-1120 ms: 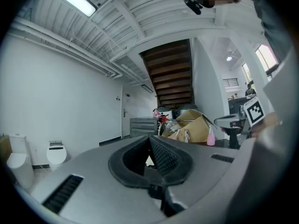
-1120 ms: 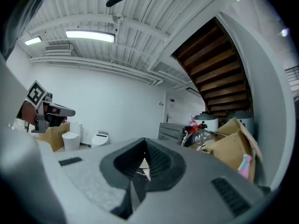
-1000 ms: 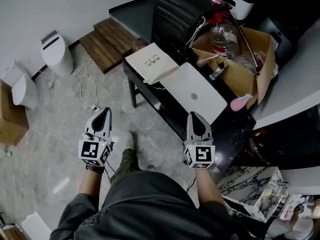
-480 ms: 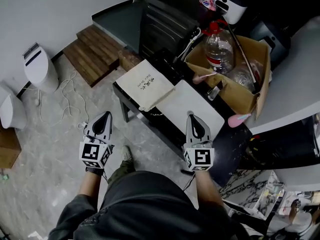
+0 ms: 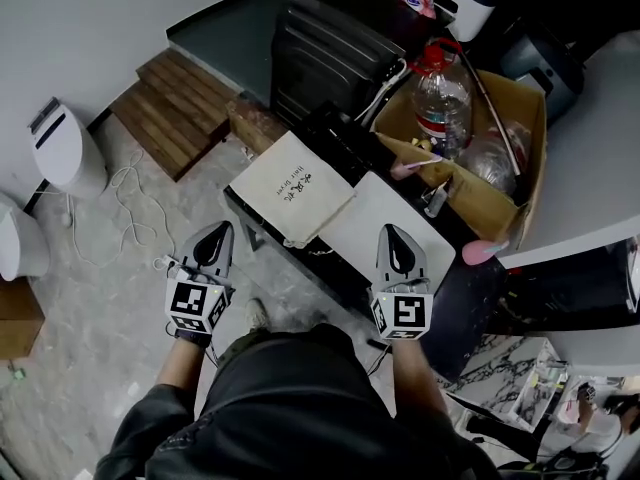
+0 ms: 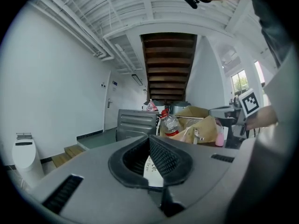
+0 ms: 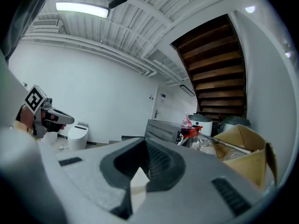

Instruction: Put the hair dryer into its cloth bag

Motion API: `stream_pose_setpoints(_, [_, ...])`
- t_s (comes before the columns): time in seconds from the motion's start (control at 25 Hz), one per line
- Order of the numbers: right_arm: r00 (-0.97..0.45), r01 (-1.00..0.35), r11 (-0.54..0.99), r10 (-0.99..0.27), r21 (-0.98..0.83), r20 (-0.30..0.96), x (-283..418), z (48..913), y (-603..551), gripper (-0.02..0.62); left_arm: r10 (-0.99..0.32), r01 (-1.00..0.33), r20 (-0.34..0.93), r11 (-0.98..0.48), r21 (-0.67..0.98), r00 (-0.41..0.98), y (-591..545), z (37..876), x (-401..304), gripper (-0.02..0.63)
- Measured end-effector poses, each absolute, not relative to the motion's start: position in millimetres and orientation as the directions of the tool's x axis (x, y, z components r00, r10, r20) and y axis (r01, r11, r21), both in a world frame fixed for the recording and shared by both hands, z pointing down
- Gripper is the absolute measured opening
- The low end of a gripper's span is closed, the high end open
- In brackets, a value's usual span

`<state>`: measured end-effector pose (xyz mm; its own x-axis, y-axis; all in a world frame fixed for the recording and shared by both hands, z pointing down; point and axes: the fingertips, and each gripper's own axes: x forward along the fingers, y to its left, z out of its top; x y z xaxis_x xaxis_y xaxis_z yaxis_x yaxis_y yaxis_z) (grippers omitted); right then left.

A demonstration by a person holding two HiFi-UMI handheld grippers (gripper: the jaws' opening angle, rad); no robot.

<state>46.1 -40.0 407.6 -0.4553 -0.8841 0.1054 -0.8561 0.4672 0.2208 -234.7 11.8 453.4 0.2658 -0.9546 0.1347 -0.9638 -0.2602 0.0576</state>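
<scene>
The cream cloth bag (image 5: pixel 290 182), with dark print on it, lies flat on the left end of a low black table (image 5: pixel 352 276). A white flat panel (image 5: pixel 386 220) lies beside it on the right. A pink object (image 5: pixel 478 253) pokes out at the table's right end; I cannot tell if it is the hair dryer. My left gripper (image 5: pixel 214 238) is shut and empty over the floor, just short of the table's left corner. My right gripper (image 5: pixel 399 242) is shut and empty above the white panel's near edge. The bag (image 6: pixel 152 170) shows past the shut left jaws.
An open cardboard box (image 5: pixel 510 98) behind the table holds a large water bottle (image 5: pixel 443 96) and other items. A black metal cabinet (image 5: pixel 325 43) stands behind the bag. Wooden steps (image 5: pixel 178 108), a white appliance (image 5: pixel 62 148) and loose cables (image 5: pixel 130 203) are on the floor at left.
Both grippers, still shut, have come forward toward the table. The bag and white panel now lie much closer in front of them.
</scene>
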Motion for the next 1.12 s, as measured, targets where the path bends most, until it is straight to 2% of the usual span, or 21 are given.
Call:
stream_pose_setpoints(0.32, [-0.516,-0.823,0.526,-0.85,0.216,0.104,59,409,-89,0.002,-0.97,-0.983,0.161,-0.174,0.057,0.181,-17,462,-227,0.002])
stream_pose_setpoints(0.52, [-0.527,-0.821,0.535,-0.844,0.201,0.094,73,406,-111,0.002,-0.975,-0.985,0.14,-0.17,0.043,0.174,-29,450,-216,0.007])
stream_pose_setpoints(0.56, [-0.529,-0.82,0.537,-0.843,0.198,0.094,75,407,-113,0.002,-0.975,-0.984,0.134,-0.174,0.044,0.178,-32,448,-214,0.051])
stream_pose_setpoints(0.6, [-0.53,-0.82,0.538,-0.843,0.196,0.095,76,408,-116,0.002,-0.975,-0.983,0.129,-0.176,0.046,0.181,-36,446,-213,0.182])
stream_pose_setpoints(0.64, [-0.531,-0.82,0.539,-0.842,0.192,0.097,78,409,-118,0.002,-0.975,-0.983,0.128,-0.175,0.049,0.18,-39,445,-212,0.277])
stream_pose_setpoints(0.84, [-0.532,-0.82,0.542,-0.84,0.184,0.101,77,412,-126,0.002,-0.979,-0.988,0.133,-0.15,0.046,0.155,-50,444,-221,0.281])
stream_pose_setpoints(1.12, [-0.517,-0.833,0.522,-0.852,0.184,0.082,81,406,-131,0.002,-0.957,-0.976,0.189,-0.218,0.019,0.218,-63,457,-204,0.272])
